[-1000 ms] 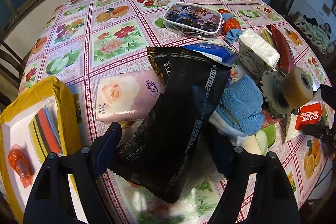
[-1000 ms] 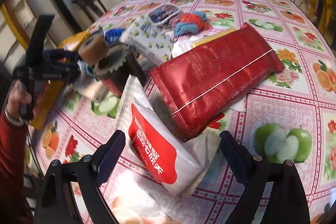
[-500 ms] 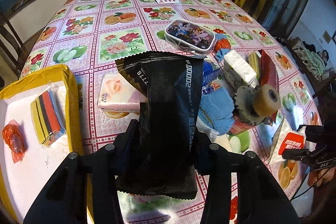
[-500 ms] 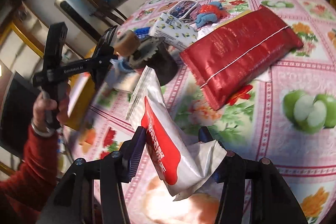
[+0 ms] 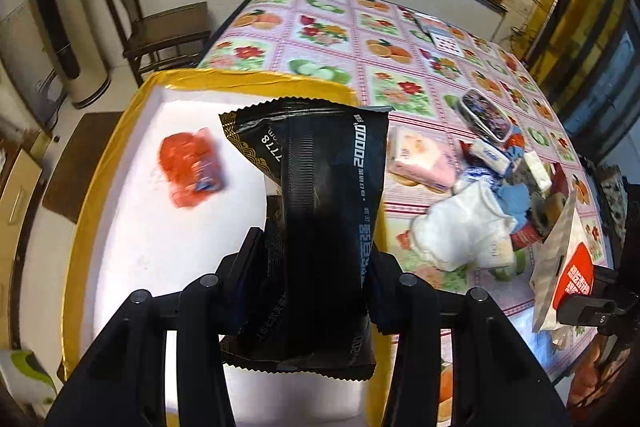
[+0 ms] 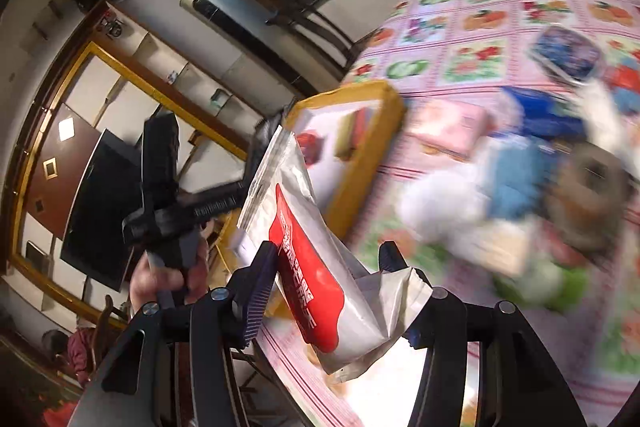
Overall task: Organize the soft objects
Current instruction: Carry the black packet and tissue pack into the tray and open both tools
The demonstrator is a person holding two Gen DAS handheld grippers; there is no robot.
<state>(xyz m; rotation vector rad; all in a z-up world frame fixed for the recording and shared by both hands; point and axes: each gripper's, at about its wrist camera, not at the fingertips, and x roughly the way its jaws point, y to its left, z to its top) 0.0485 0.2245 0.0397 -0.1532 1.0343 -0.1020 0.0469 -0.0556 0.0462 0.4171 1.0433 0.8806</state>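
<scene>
Black packet (image 5: 324, 227) with white and gold print, gold scale pattern at its end. White and silver pouch (image 6: 316, 259) with big red patch and white lettering. Tablecloth (image 5: 360, 39) pink grid with squares of oranges, red flowers, green apples. Box (image 5: 116, 155) yellow rim, white inside; orange-red wrapped item (image 5: 190, 169) in it. Pink tissue pack (image 5: 420, 163) with pale rose print. White cloth (image 5: 460, 227), blue cloth (image 5: 516, 201) beside it. Both grippers' fingers (image 5: 250, 275) black, ridged pads dark blue.

Your right wrist view smears the flower-patterned pink tablecloth (image 6: 500, 39) with motion blur. Daylight glares off the white-floored yellow-rimmed box (image 5: 132, 227); fisheye corners go black.
</scene>
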